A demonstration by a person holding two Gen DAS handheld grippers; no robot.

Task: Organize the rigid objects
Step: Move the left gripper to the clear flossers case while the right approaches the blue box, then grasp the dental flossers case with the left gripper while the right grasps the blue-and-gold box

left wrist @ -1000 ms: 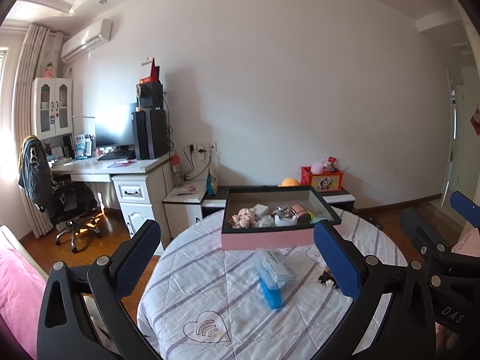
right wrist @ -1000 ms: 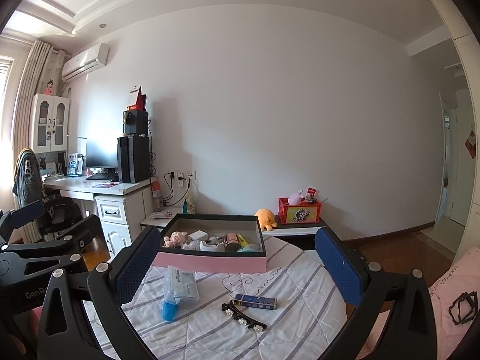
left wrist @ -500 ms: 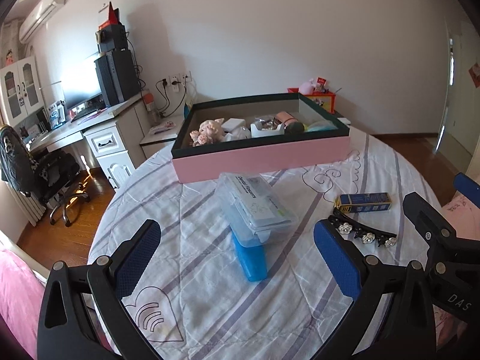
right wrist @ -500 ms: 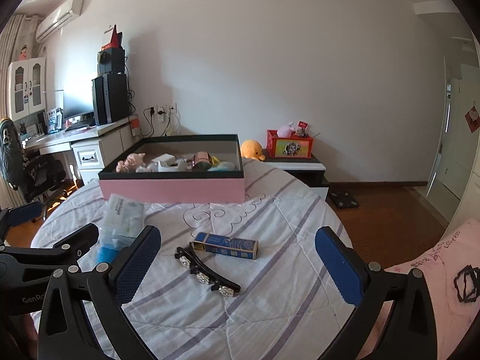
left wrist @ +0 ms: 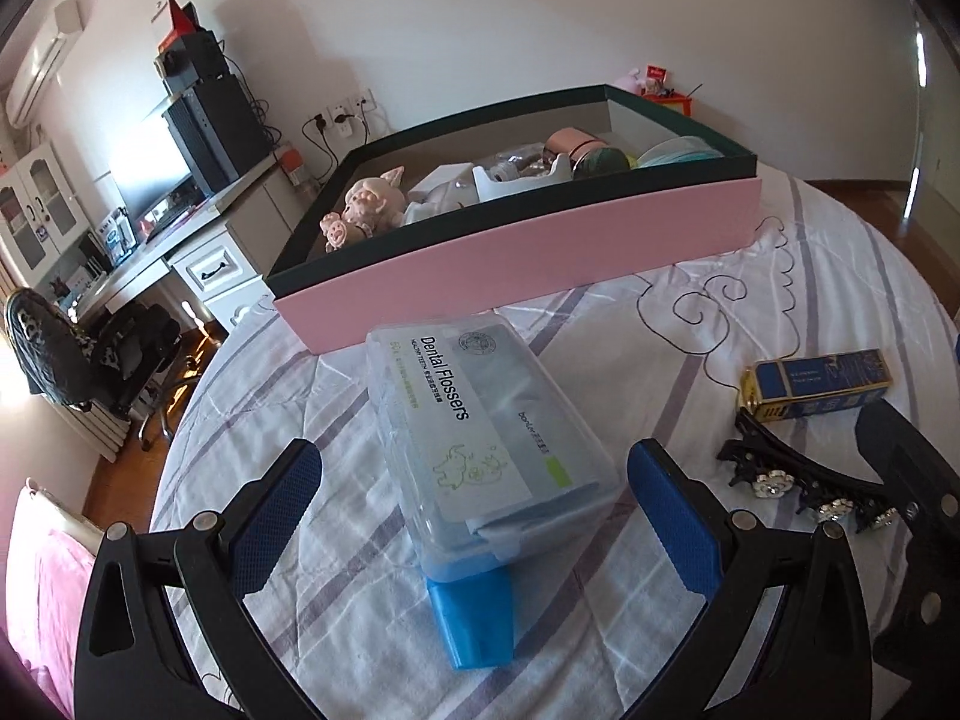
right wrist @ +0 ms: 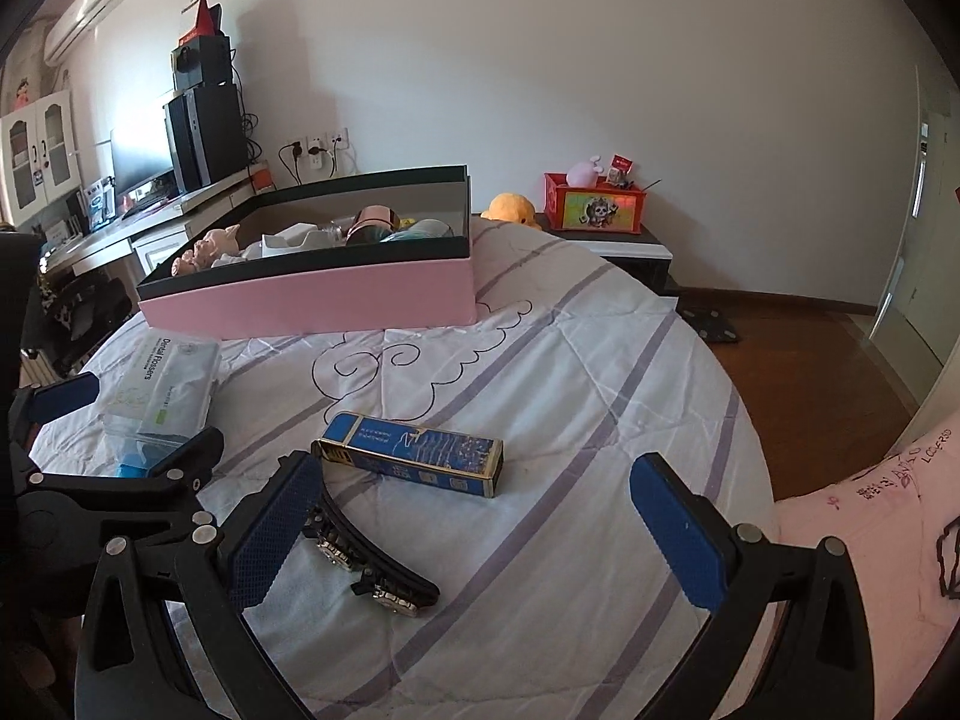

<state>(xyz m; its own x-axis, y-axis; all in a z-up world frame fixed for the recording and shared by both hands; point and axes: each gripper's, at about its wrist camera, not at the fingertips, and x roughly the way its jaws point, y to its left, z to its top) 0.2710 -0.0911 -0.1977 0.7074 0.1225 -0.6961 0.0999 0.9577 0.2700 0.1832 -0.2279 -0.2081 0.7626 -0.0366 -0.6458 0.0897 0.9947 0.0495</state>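
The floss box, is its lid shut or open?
Shut. The floss box lies flat on the table, clear lid down all round, front latch closed, between the open left gripper fingers.

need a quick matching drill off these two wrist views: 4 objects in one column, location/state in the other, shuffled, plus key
Things:
1. Dental Flossers box
2. blue and gold carton
3. black hair clip
4. pig plush

Places or states:
A. lying inside the pink box
B. between the open fingers of the left gripper, on top of a blue item
C. lying on its side on the striped cloth, ahead of the right gripper
D. partly hidden behind the right gripper's left finger

Pairs: 1-B, 2-C, 3-D, 4-A
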